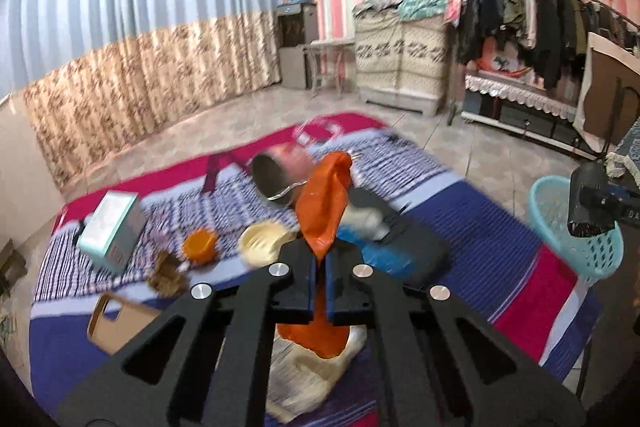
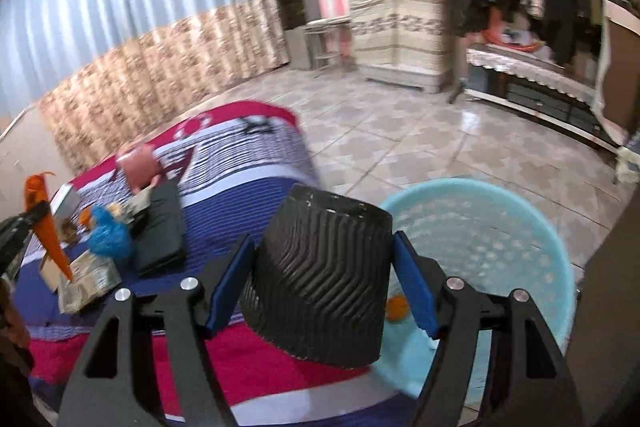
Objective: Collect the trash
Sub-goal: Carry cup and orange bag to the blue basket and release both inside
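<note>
My left gripper (image 1: pixel 319 281) is shut on an orange plastic wrapper (image 1: pixel 326 203) and holds it up above the striped mat (image 1: pixel 480 227). The wrapper also shows at the far left of the right wrist view (image 2: pixel 48 223). My right gripper (image 2: pixel 322 287) is shut on a black ribbed paper cup (image 2: pixel 320 279), held upside down at the near rim of the light blue perforated basket (image 2: pixel 500 247). The cup and basket also show at the right of the left wrist view, cup (image 1: pixel 590 203) above basket (image 1: pixel 576 227). A small orange scrap (image 2: pixel 396 307) lies inside the basket.
On the mat lie a teal box (image 1: pixel 112 227), an orange lid (image 1: pixel 199 245), a cream lid (image 1: pixel 262 243), a metal pot (image 1: pixel 276 179), a black pouch (image 1: pixel 404 247), a blue crumpled item (image 2: pixel 108 237), a phone case (image 1: pixel 116 319) and a printed bag (image 1: pixel 312 375). Tiled floor and a clothes rack (image 1: pixel 540 11) lie beyond.
</note>
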A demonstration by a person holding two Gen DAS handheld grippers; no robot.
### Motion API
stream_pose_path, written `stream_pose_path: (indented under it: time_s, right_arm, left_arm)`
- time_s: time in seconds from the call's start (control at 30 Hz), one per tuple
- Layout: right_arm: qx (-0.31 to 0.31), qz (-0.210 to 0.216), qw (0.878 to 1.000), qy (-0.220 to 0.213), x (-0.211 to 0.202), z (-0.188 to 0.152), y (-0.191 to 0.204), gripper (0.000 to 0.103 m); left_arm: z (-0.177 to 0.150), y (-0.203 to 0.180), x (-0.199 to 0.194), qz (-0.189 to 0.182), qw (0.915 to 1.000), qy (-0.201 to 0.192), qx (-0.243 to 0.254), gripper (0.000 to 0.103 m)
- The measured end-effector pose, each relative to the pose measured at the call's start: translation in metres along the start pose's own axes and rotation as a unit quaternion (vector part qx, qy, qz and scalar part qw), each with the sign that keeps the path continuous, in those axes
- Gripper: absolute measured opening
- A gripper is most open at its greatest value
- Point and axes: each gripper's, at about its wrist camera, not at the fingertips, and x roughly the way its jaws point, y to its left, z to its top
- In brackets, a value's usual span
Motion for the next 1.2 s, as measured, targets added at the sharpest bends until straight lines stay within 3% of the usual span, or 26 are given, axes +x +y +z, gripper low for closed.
stream_pose_path:
  time_s: [0.4,0.77,1.13,1.2]
  right_arm:
    - [0.039,-0.102,0.994,-0.017,-0.009,0.003,-0.083,0.069]
    - [0.059,-0.153,0.986,0.006,0.003,-0.006,-0.124,0.069]
    - [0.101,-0.165,0.981,0.005,0.000,-0.011,-0.157,0.069]
    - [0.105,-0.166,0.980,0.007,0.002,-0.011,-0.160,0.069]
  left_arm:
    - [0.041,-0.110,0.014,-0.097,0.9948,-0.024,0.022,0.001]
    - [0.037,-0.226,0.057,-0.200,0.9787,-0.004,0.047,0.001]
    - [0.035,-0.305,0.096,-0.236,0.9689,0.017,0.072,0.002]
    - [0.033,-0.310,0.100,-0.229,0.9701,0.019,0.079,0.012]
